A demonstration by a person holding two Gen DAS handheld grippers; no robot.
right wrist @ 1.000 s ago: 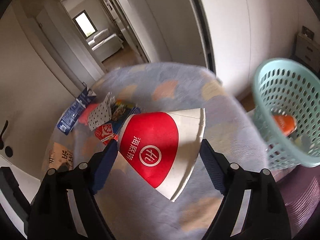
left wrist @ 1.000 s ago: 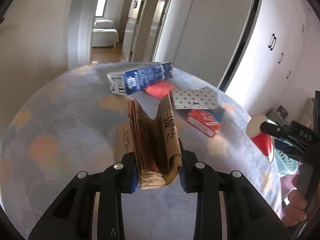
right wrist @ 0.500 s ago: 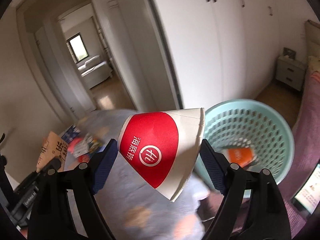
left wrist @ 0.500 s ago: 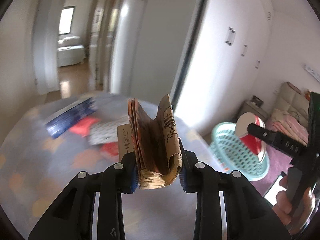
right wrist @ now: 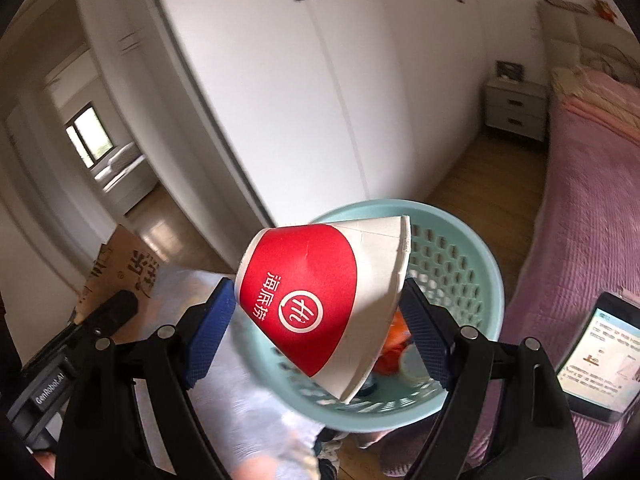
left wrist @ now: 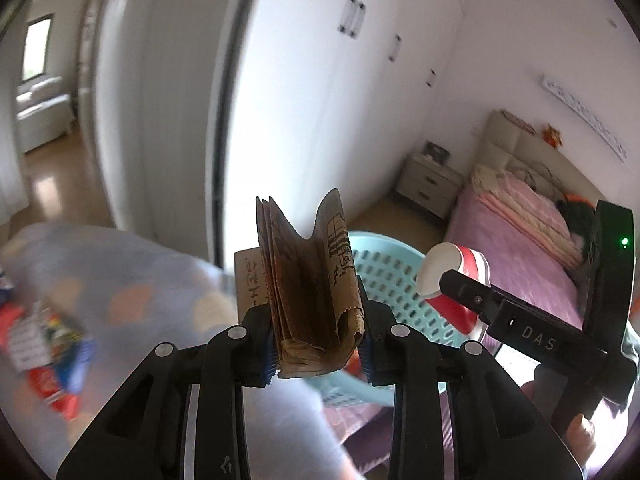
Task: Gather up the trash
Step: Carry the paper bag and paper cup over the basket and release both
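Swinging away from the patterned table [left wrist: 132,280], both wrist views now face the white wardrobe [right wrist: 320,80] and the pink bed [left wrist: 520,232], where a second ago the table with its litter filled them. That litter has slid to a blurred streak at 9 o'clock in the left view, and the turquoise basket [right wrist: 472,272], which sat at the right-view edge at 3 o'clock, now lies at the centre, just beyond the load. I judge this to mean the carry is nearly over and the drop is the step in hand, with more trash still waiting on the table.

The left gripper [left wrist: 318,344] is clamped tight on a folded brown paper bag [left wrist: 312,280], which stands upright between its pads. The right gripper [right wrist: 316,328] squeezes a flattened red-and-white paper cup [right wrist: 320,300] across its wide body, jaws well apart but pressing on it.

Only the right view looks down into the basket, where an orange item [right wrist: 394,344] and some small pieces already lie; it also catches a phone [right wrist: 596,352] on the bed at 4 o'clock. Only the left view shows the leftover table trash [left wrist: 44,340], and it shows the cup hanging in front of the basket wall at 3 o'clock.
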